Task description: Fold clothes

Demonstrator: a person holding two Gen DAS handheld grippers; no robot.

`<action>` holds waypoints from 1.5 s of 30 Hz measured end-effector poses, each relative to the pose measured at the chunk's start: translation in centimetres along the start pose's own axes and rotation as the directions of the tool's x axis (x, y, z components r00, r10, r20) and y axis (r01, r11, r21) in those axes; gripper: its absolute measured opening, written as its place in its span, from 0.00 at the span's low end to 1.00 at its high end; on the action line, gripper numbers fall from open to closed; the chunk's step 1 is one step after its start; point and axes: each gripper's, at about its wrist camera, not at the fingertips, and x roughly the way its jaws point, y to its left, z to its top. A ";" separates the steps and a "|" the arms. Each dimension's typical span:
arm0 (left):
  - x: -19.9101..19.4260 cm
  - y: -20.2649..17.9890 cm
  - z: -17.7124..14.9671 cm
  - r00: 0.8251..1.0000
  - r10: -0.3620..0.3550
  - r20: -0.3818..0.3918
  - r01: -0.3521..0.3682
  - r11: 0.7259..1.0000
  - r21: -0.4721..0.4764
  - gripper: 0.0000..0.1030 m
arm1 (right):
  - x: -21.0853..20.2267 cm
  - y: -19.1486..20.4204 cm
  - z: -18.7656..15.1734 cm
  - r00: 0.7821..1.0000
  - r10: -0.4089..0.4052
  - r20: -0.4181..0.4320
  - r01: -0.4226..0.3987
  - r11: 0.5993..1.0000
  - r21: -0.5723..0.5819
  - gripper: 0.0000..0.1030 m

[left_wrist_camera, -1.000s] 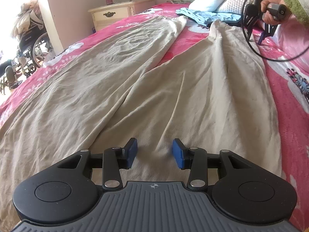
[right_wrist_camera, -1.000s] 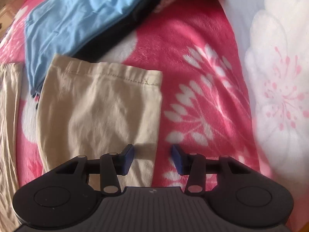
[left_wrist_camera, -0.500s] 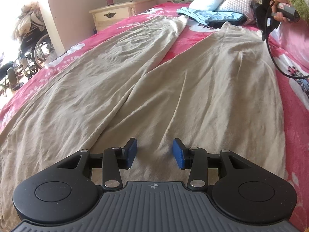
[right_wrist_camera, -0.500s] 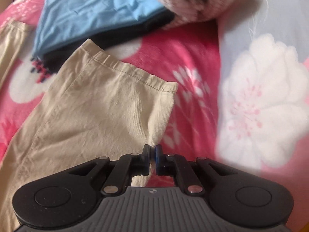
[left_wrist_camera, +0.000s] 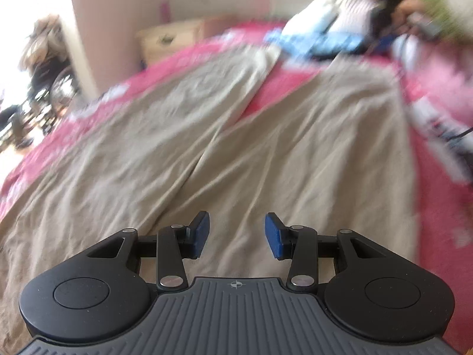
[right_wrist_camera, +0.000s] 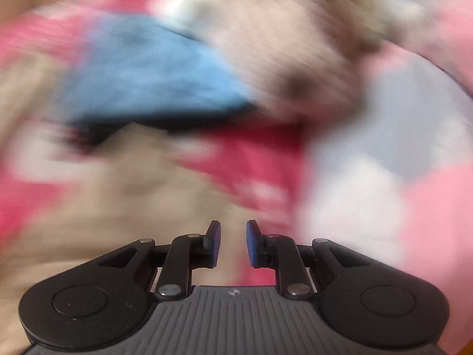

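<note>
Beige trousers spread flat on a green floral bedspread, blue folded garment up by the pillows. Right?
One thing is off: the bedspread is pink and red with white flowers, not green. The left wrist view shows it on both sides of the beige trousers, which do lie spread out on it. The blue garment does sit at the far end by the pillows.

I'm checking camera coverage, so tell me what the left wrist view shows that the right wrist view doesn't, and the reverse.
Only the left wrist view: the wooden nightstand, the wheelchair, both legs of the beige trousers and the open left gripper. Only the right wrist view: the right gripper, its jaws opening with nothing clamped, and a pale flower-print cover. Both show the trousers, the folded blue garment and the pink floral bedspread.
</note>
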 end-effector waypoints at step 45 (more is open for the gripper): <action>-3.7 -2.6 -5.7 0.896 -0.327 -0.301 0.276 0.940 -0.201 0.42 | -14.1 16.4 -27.3 0.722 0.527 -0.448 -0.574 0.095 -0.813 0.20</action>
